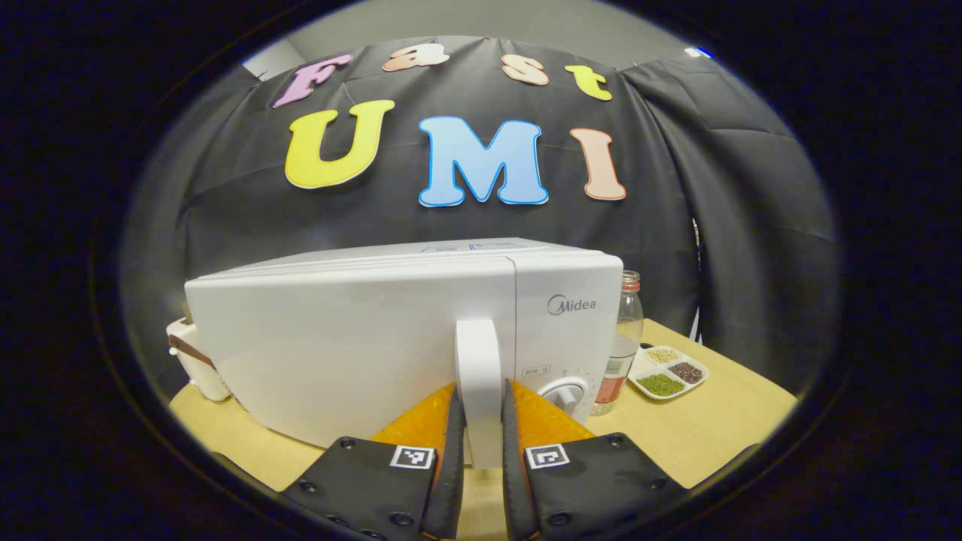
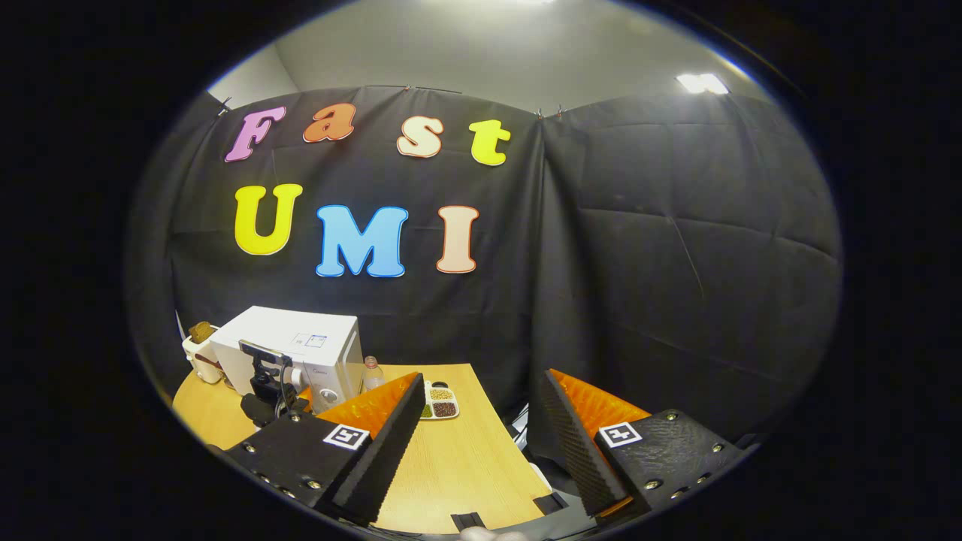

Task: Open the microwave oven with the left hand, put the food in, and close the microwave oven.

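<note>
A white microwave [image 1: 361,330] stands on the wooden table [image 1: 714,421], its door facing me. My left gripper [image 1: 481,394] is shut on the door's upright white handle [image 1: 479,349], one finger on each side. Whether the door is off the body I cannot tell. A white divided dish of grains and beans [image 1: 667,373] lies to the right of the microwave. In the right gripper view the microwave [image 2: 301,342] is far off at the left with the left gripper [image 2: 267,387] in front of it. My right gripper [image 2: 482,379] hangs open and holds nothing, above the table's right edge; the dish [image 2: 438,402] lies beyond it.
A clear bottle with a red cap [image 1: 625,338] stands between the microwave and the dish. A white container with something brown in it [image 1: 197,361] sits left of the microwave. Bare table [image 2: 458,458] stretches in front of the dish. Black cloth walls close the booth.
</note>
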`<state>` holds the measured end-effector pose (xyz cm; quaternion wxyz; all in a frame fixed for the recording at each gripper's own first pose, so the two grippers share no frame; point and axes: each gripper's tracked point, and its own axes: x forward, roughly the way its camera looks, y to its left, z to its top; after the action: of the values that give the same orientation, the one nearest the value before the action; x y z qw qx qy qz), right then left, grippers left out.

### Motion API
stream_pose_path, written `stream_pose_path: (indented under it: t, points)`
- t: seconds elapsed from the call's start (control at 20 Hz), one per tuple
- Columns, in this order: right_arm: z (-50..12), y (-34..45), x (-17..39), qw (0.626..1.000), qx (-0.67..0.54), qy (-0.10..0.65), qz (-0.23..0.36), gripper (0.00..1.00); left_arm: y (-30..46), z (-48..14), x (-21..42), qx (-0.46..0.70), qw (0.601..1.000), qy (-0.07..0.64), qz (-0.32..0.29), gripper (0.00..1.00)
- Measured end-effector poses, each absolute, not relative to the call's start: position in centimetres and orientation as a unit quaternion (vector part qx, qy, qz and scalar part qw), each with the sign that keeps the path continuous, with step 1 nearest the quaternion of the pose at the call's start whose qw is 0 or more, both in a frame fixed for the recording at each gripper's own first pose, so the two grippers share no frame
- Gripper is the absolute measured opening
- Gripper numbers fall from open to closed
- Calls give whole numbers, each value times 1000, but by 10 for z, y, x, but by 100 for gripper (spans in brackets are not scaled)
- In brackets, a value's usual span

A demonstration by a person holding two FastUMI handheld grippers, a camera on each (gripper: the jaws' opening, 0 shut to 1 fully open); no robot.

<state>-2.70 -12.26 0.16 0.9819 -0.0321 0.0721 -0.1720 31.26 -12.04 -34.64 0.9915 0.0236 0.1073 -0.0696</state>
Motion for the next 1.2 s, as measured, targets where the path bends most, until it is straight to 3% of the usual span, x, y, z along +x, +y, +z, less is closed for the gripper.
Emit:
stream_pose_path:
  t: [0.2,0.55,0.7,0.85,1.05,1.15,1.2]
  points:
    - [-3,-123,-32,981,-33,76,-174,95,-119,-347,312,29,992,109,-65,19]
    - [-4,-127,-43,981,-24,78,-174,95,-115,-357,292,27,987,145,-63,19]
    - [-5,-124,-41,984,-11,80,-160,95,-103,-341,251,36,991,105,-70,19]
    - [-4,-105,-35,989,10,85,-120,95,-91,-346,232,65,989,109,-81,31]
    - [-2,-99,-28,992,7,73,-106,95,-64,-334,233,64,990,109,-54,99]
    - [-7,-92,-26,992,5,79,-95,95,-65,-334,229,63,990,114,-55,95]
    - [-9,-90,-25,992,3,82,-92,95,-64,-334,226,65,990,112,-53,100]
